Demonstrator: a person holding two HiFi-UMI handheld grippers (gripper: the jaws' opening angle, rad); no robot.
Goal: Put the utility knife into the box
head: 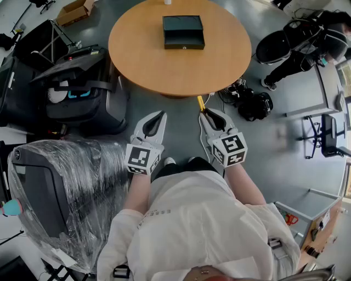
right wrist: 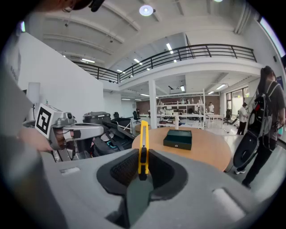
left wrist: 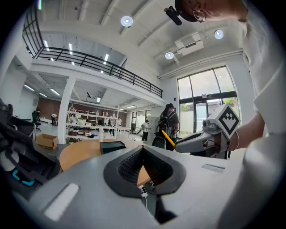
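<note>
A dark green box (head: 183,32) with its lid down sits on the far side of the round wooden table (head: 142,60); it also shows in the right gripper view as the box (right wrist: 178,138). My right gripper (head: 203,111) is shut on a yellow utility knife (head: 201,102), held short of the table's near edge. The knife (right wrist: 143,147) stands upright between the pads and points toward the box. My left gripper (head: 162,114) hangs beside it on the left, shut and empty, tips together. From the left gripper view the right gripper (left wrist: 178,143) and knife (left wrist: 168,138) show at the right.
A black suitcase (head: 82,93) and a plastic-wrapped chair (head: 60,192) stand on the left. A dark backpack (head: 252,104) and cables lie on the floor right of the table. A person with a backpack (right wrist: 263,116) stands at the right. A cardboard box (head: 75,11) lies far left.
</note>
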